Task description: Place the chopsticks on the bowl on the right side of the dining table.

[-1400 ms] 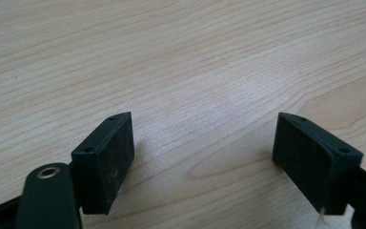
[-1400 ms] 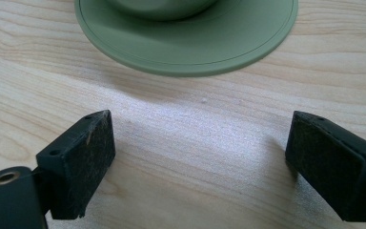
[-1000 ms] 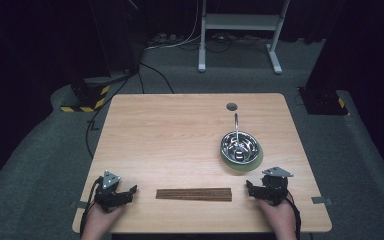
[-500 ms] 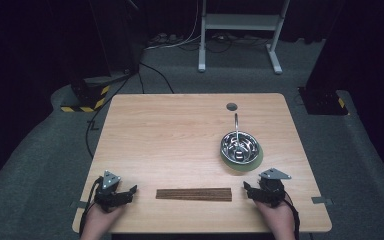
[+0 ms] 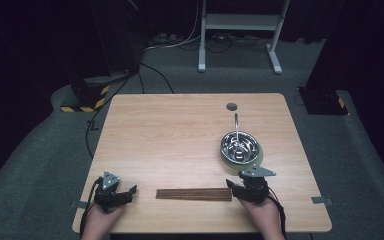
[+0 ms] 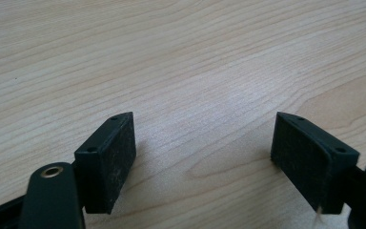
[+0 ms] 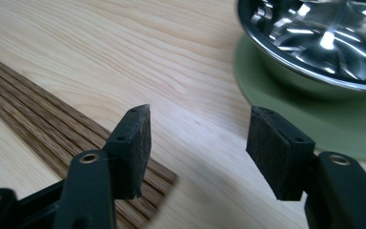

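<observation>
A dark wooden slat (image 5: 194, 194) lies flat near the table's front edge, between my two grippers. My left gripper (image 5: 129, 192) rests on the table left of the slat, open, with bare wood between its pads (image 6: 109, 157). At the slat's right end is my right gripper (image 5: 231, 188). Its jaws have just been closing but stand open, with nothing between them. In the right gripper view, my right gripper (image 7: 200, 143) hovers over the slat's end (image 7: 43, 114), its left jaw above the slat. A steel bowl (image 7: 324, 33) on a green mat (image 7: 343, 124) lies close ahead on the right.
The steel bowl (image 5: 239, 146) sits on its green mat (image 5: 258, 156) at the table's right, with a metal handle (image 5: 236, 122) sticking out toward the far side. A round cable hole (image 5: 231, 106) lies near the far edge. Beyond the table (image 5: 170, 135), cables and a stand cross the floor.
My right gripper has moved left, up to the slat's right end. The left gripper, slat and bowl have stayed put.
</observation>
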A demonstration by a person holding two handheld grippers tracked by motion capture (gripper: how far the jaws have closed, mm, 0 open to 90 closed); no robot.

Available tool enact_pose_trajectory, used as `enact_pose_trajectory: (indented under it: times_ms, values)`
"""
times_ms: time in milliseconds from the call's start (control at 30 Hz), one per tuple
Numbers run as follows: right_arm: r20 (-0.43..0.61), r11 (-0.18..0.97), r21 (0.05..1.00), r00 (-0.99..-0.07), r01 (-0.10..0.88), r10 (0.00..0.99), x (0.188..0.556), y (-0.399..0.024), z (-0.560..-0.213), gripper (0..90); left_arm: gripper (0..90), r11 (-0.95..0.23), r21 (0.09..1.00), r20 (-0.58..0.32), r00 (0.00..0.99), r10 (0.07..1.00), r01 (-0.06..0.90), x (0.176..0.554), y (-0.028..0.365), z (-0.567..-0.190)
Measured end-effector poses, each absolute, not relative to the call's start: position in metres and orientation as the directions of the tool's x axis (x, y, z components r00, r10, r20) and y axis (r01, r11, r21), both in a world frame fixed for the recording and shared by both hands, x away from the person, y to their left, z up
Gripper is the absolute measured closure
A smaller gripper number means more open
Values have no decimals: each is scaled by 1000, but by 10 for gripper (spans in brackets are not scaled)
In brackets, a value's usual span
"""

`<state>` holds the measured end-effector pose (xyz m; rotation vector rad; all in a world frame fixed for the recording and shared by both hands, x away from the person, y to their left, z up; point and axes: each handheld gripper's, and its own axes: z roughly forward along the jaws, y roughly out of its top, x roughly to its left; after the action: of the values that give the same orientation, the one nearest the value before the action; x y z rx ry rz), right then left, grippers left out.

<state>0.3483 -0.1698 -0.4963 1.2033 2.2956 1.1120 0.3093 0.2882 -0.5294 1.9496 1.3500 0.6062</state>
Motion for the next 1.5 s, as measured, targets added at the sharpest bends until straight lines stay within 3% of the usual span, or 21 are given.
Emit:
enact_pose_trajectory:
  times_ms: [367, 567, 667, 1500]
  values:
    - [74, 422, 734, -681, 532, 729, 371, -117, -491, 478, 241, -218, 751, -6, 336, 942, 624, 309, 289, -529]
    - [94, 381, 757, -666, 530, 740, 362, -120, -501, 485, 243, -211, 751, -10, 331, 944, 626, 309, 288, -529]
    - [54, 446, 713, -677, 541, 734, 356, -119, -510, 459, 244, -208, 751, -13, 329, 944, 627, 309, 288, -529]
    - [48, 452, 711, -678, 539, 733, 352, -118, -515, 456, 254, -211, 752, -12, 334, 943, 624, 309, 288, -529]
